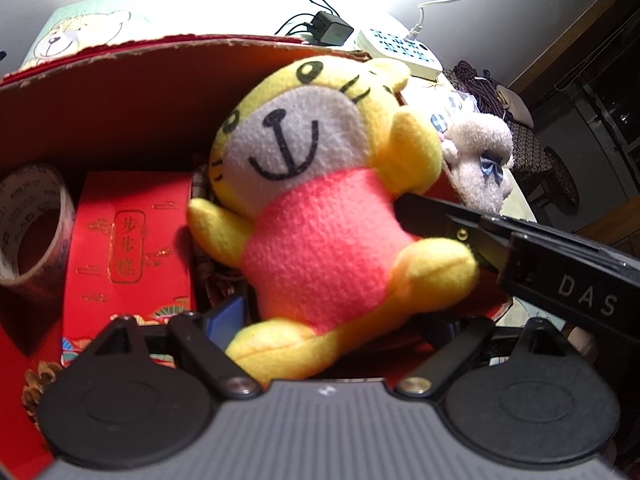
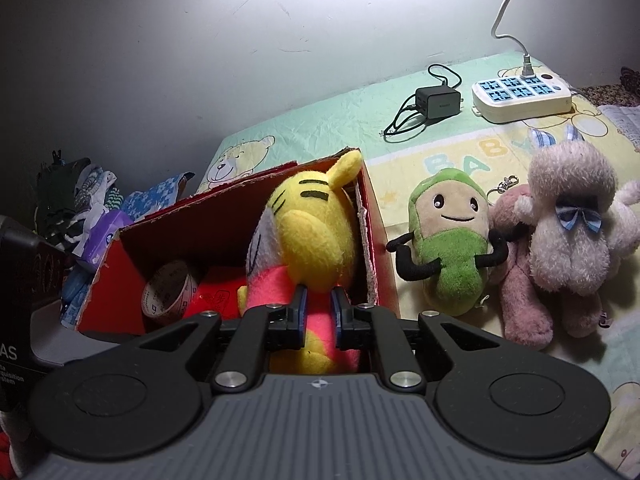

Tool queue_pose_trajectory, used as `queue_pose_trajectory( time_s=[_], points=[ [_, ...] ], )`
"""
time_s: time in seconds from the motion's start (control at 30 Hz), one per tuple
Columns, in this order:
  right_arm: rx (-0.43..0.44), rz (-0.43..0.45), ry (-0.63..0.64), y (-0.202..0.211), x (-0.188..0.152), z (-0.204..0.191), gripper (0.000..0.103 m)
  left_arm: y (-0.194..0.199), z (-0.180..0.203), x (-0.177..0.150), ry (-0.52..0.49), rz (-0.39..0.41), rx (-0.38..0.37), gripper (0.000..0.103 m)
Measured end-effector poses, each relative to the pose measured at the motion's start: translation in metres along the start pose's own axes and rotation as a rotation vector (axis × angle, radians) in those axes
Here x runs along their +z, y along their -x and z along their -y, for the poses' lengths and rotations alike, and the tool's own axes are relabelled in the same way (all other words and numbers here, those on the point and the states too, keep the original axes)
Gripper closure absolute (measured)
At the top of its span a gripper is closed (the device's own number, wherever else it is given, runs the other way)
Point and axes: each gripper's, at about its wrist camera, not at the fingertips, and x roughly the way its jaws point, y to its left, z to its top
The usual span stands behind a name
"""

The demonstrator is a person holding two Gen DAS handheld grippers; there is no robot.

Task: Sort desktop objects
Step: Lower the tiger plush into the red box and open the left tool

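Note:
A yellow tiger plush [image 1: 316,200] in a pink shirt hangs over the open red cardboard box [image 1: 132,92]. My right gripper [image 2: 318,308] is shut on the plush's pink body [image 2: 308,248] and holds it inside the box [image 2: 376,248]. The right gripper's black finger [image 1: 440,216] shows in the left wrist view, pressed into the plush's side. My left gripper [image 1: 320,344] sits just in front of the plush; its fingertips are hidden behind the toy. A tape roll [image 1: 32,224] and a red packet [image 1: 128,248] lie in the box.
A green plush [image 2: 452,240], a pink plush [image 2: 520,272] and a pale fluffy plush [image 2: 572,232] stand right of the box on the baby-print mat [image 2: 440,140]. A black charger [image 2: 436,102] and white power strip [image 2: 520,96] lie behind. Folded cloths [image 2: 88,200] pile at left.

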Motion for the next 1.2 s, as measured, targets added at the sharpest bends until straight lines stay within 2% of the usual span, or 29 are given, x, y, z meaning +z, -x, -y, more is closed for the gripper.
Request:
queue_pose_trajectory(
  time_s=[0.3, 0.57, 0.93, 1.0, 1.2],
  points=[
    [0.010, 0.036, 0.022, 0.002, -0.004, 0.001, 0.091, -0.001, 0.000, 0.000, 0.002, 0.001, -0.001, 0.009],
    [0.026, 0.053, 0.043, 0.004, -0.007, 0.002, 0.091, -0.001, 0.006, 0.000, 0.010, 0.010, 0.028, 0.009],
    [0.126, -0.010, 0.064, 0.007, 0.001, 0.016, 0.091, 0.006, 0.023, -0.004, 0.055, 0.045, 0.148, 0.011],
    [0.128, -0.006, 0.086, 0.011, 0.003, 0.018, 0.081, 0.007, 0.031, -0.004, 0.050, 0.053, 0.179, 0.011],
    [0.185, 0.009, 0.105, 0.021, 0.007, 0.029, 0.082, 0.012, 0.049, -0.006, 0.048, 0.078, 0.243, 0.015]
  ],
)
